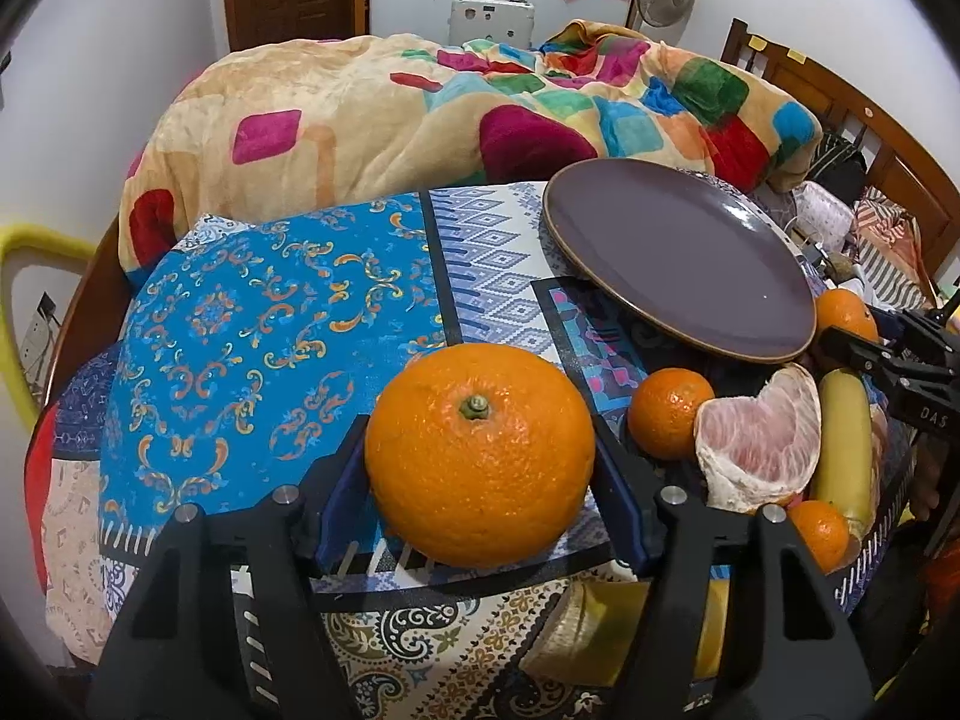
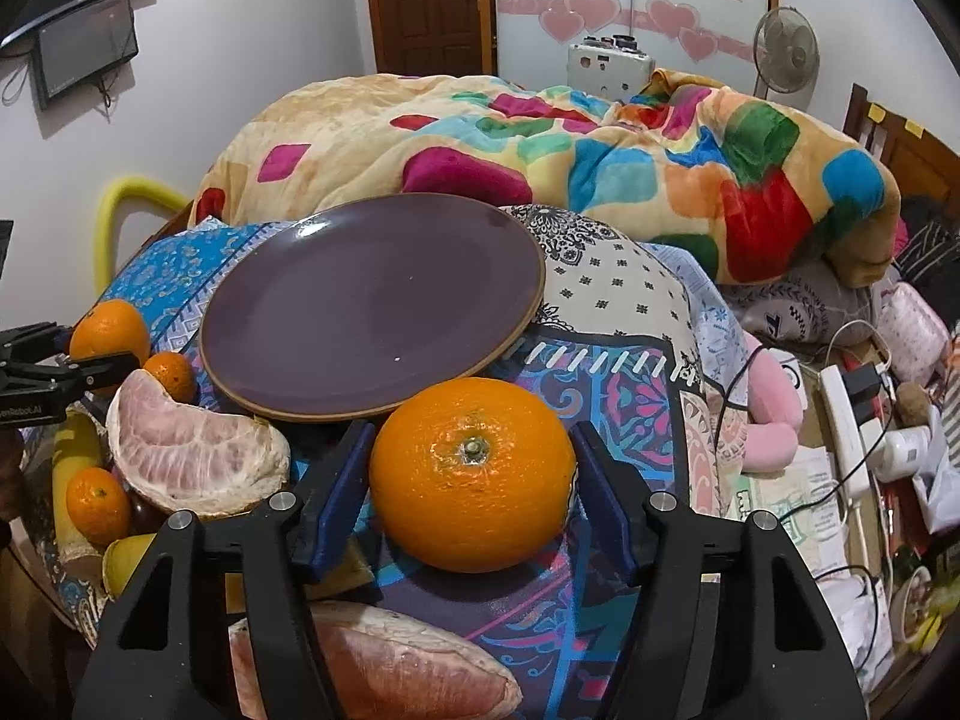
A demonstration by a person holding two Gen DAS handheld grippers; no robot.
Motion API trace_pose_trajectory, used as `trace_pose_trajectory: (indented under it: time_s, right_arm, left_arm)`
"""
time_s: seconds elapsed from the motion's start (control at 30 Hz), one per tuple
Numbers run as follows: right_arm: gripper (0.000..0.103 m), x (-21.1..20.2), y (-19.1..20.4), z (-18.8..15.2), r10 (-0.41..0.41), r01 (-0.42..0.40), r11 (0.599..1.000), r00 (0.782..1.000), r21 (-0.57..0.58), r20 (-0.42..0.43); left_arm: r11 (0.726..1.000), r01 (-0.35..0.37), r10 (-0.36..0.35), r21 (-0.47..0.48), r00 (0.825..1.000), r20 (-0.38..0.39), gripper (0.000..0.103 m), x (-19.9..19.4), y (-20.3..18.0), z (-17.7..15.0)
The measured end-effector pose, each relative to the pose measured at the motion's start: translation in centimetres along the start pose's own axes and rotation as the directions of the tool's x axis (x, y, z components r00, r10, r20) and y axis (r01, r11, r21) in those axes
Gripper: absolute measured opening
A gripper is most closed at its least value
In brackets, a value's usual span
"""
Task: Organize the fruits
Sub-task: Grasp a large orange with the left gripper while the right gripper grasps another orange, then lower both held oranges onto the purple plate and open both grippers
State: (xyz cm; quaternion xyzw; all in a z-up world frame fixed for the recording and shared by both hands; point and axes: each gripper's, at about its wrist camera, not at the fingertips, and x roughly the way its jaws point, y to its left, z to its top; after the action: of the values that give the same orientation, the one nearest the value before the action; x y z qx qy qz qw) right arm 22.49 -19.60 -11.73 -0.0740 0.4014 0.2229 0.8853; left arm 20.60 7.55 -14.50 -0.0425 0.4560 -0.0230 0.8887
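Observation:
In the left wrist view my left gripper is shut on a large orange, held just above the patterned cloth. In the right wrist view my right gripper is shut on another large orange. An empty purple plate lies ahead; it also shows in the right wrist view. Between the grippers lie a peeled pomelo piece, small tangerines, and a banana. Another pomelo piece lies under the right gripper.
A patchwork cloth covers the surface. A colourful blanket is heaped behind it. Cables, a power strip and clutter lie at the right. A yellow chair back stands at the left.

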Motion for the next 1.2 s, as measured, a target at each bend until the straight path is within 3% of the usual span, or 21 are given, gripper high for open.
trace_pose_trajectory:
  time_s: [0.3,0.83,1.2]
  right_arm:
    - [0.062,-2.2,-0.6,0.8,-0.008,0.007,1.0,0.998,0.016,0.062]
    - [0.062,-5.6,-0.1,4.8,-0.006,0.009,1.0,0.978,-0.014,0.207]
    - [0.062,-4.0,0.4,7.4,-0.011,0.02,0.999,0.971,-0.031,0.24]
  left_arm:
    - [1.0,-0.001,0.0,0.012,0.998,0.057,0.067,-2.2,-1.0,1.0]
    - [0.999,0.012,-0.017,0.037,0.99,0.141,0.067,-4.1,-4.0,6.2]
    - [0.998,0.006,-0.017,0.057,0.983,0.184,0.067,-3.6,-5.8,9.5]
